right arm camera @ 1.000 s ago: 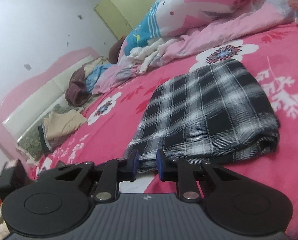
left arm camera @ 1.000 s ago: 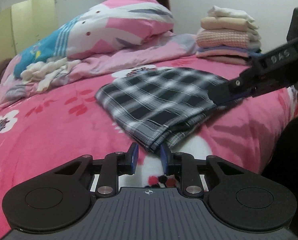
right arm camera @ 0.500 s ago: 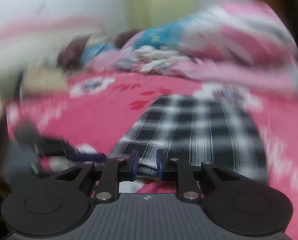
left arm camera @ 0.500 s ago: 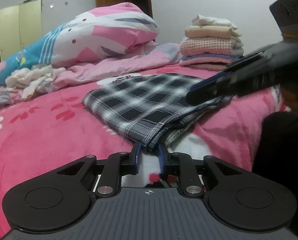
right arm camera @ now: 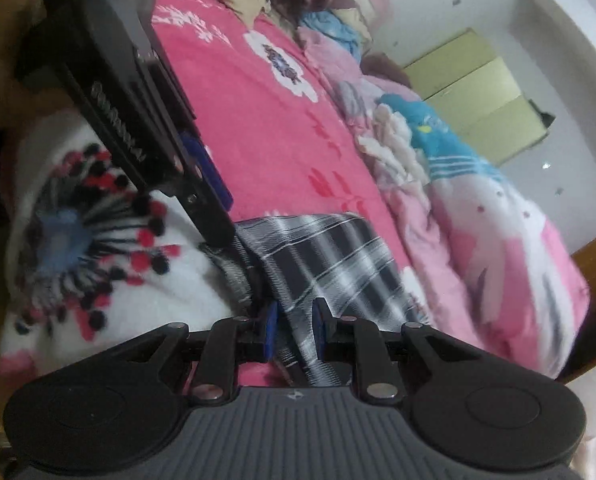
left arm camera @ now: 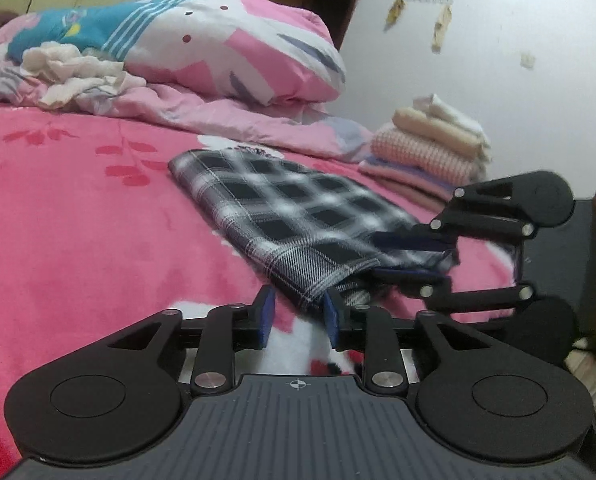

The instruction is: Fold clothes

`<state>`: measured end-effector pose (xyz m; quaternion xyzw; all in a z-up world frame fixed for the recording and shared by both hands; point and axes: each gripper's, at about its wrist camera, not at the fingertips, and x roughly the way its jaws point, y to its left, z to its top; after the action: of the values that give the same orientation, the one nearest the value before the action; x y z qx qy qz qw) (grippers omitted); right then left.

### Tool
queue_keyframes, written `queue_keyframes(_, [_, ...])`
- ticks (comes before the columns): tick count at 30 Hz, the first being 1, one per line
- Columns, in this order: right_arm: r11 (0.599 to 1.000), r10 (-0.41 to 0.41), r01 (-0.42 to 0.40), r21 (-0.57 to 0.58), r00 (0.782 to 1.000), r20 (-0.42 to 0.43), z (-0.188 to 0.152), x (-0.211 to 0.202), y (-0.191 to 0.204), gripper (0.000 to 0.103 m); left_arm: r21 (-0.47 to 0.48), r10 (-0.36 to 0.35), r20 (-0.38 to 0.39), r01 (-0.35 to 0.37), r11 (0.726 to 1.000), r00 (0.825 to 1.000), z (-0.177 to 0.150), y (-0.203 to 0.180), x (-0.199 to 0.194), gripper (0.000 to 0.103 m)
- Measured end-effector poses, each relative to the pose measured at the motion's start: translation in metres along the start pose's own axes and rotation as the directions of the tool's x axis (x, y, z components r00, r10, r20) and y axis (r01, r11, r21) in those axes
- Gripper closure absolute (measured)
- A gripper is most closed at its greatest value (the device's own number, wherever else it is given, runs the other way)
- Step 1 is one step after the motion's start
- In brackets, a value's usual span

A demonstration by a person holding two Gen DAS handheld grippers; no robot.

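From my left wrist view, my left tool (left arm camera: 298,316) sits low at the near edge of the bed (left arm camera: 78,216), its fingers spread apart. The near corner of the folded plaid garment (left arm camera: 290,216) reaches down between them, just beside the right-hand pad, but nothing is clamped on it. The garment lies flat on the pink floral cover, running away from me towards the pink duvet (left arm camera: 226,108). On its right edge I see my right tool (left arm camera: 412,258) turned on its side, one blue finger above the cloth's edge and one below; the two are well apart, so it straddles the fabric without pinching it. Behind it, a stack of folded clothes (left arm camera: 430,148) stands by the wall.

From my right wrist view, which is tilted and blurred, my right tool (right arm camera: 294,330) has its fingers parted, with the plaid garment (right arm camera: 330,264) passing between them and on up the bed (right arm camera: 258,120). The left tool (right arm camera: 208,184) comes in from the upper left, its tip touching the garment's near corner, beside a white flower print.
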<state>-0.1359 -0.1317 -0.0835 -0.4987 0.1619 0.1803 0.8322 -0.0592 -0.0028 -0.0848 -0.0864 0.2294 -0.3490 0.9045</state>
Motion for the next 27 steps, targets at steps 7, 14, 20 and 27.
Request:
queue_keyframes(7, [0.999,-0.020,0.021,-0.033,0.999,0.047,0.007,0.007,0.006,0.083,0.017,0.009,0.024,-0.010,1.000,1.000,0.000,-0.006,0.000,0.066])
queue_keyframes(14, [1.000,0.003,-0.004,0.009,0.994,0.108,0.016,0.011,0.001,0.102,0.038,0.069,0.032,-0.070,0.997,0.997,-0.001,-0.010,0.006,0.066])
queue_keyframes(20, [1.000,0.018,-0.021,0.020,0.992,0.125,0.019,0.008,0.000,0.102,0.118,0.117,0.051,-0.122,0.985,0.992,-0.003,-0.022,0.011,0.067])
queue_keyframes(27, [1.000,0.019,-0.022,0.022,0.993,0.120,0.017,0.003,0.001,0.102,0.117,0.141,0.077,-0.149,0.982,0.987,-0.005,-0.024,0.006,0.072])
